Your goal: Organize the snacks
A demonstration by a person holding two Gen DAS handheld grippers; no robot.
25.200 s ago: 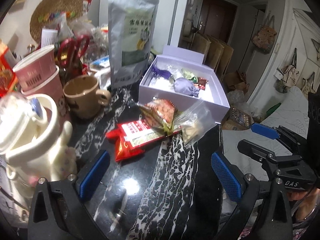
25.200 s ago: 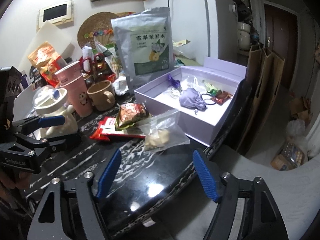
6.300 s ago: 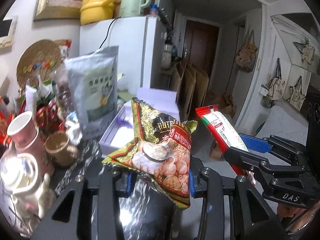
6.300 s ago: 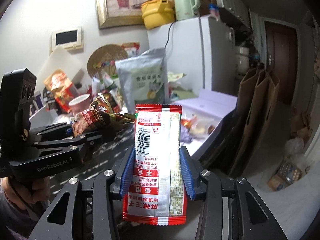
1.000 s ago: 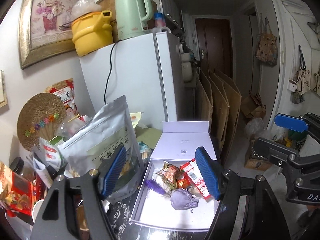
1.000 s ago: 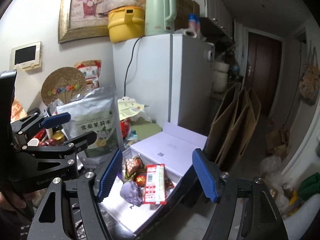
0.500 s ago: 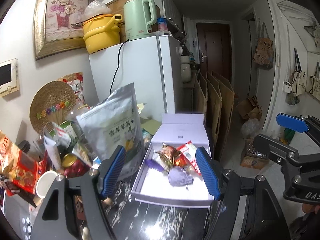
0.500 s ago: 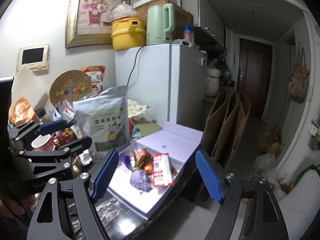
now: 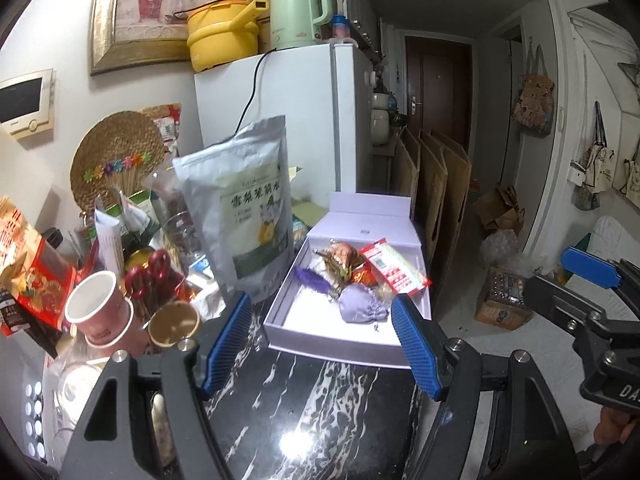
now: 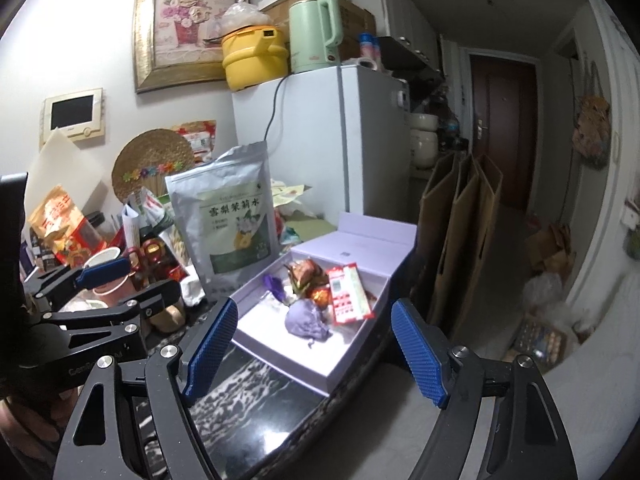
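An open lavender box [image 9: 304, 334] [image 10: 320, 364] sits on the black marble table [image 9: 320, 412]. Inside it lie a red-and-white snack packet [image 9: 394, 266] [image 10: 348, 294], a brown-gold snack bag [image 9: 342, 258] [image 10: 306, 272], a purple drawstring pouch [image 9: 362, 308] [image 10: 304, 320] and small wrapped candies. My left gripper [image 9: 322, 340] hangs open and empty above the table, just short of the box. My right gripper [image 10: 312, 344] is open and empty too, held back from the box's near corner; its blue pads [image 9: 592, 270] show at the right of the left wrist view.
A tall silver pouch [image 9: 244, 216] stands left of the box. Pink paper cups [image 9: 98, 314], a brown mug [image 9: 174, 322], red scissors [image 9: 146, 274] and other packets crowd the table's left side. A white fridge [image 9: 304, 120] stands behind. Brown paper bags [image 10: 460, 232] lean beside it.
Both grippers have drawn back from the box and dropped lower, open and empty. Twenty-five seconds ago the snacks lay on the table; they now lie in the box.
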